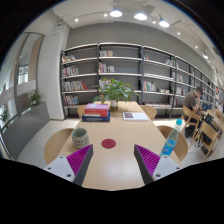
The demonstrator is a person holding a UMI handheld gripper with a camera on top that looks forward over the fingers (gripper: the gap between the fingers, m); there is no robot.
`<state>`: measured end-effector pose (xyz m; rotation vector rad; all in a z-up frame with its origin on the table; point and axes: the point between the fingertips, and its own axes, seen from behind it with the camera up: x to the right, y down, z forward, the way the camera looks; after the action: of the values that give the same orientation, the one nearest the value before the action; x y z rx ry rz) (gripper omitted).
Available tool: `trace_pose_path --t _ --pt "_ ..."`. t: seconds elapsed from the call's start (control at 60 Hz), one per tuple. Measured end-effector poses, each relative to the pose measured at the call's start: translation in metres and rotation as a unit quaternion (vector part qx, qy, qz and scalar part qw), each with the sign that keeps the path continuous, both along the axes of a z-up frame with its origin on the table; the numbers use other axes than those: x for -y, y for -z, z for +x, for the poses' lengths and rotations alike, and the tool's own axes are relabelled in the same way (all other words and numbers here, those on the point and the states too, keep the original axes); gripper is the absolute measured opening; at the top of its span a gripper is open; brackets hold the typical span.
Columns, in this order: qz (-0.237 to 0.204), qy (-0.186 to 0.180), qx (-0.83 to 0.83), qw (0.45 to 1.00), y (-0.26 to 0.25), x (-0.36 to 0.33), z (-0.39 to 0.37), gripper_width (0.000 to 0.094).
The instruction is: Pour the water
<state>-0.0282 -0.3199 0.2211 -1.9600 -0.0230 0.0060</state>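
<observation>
A clear water bottle (172, 139) with a blue cap and label stands on the light wooden table (112, 162), just right of my right finger. A small pink-rimmed cup (80, 137) stands to the left, just beyond my left finger. A red round coaster (108, 143) lies on the table ahead, between the fingers' lines. My gripper (112, 160) is open with nothing between its purple pads (146, 158), held above the near part of the table.
A stack of books (97, 112) and a potted plant (113, 92) stand at the table's far end, with an open book (135, 116) beside them. Chairs surround the table. Bookshelves (140, 78) line the back wall. A person (192, 103) sits at the right.
</observation>
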Motion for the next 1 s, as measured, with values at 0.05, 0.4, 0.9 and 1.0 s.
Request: trace_pose_path --t 0.05,0.4,0.9,1.0 --pt "-0.001 0.006 -0.003 1.0 0.002 0.0 0.008 0.0843" --pt "-0.029 0.082 0.009 0.996 0.084 -0.001 0.175 0.0829" --pt "0.029 0.097 0.0 0.995 0.122 -0.142 0.304 0.0811" --pt "0.052 0.085 -0.008 0.995 0.124 -0.165 0.309 0.0703"
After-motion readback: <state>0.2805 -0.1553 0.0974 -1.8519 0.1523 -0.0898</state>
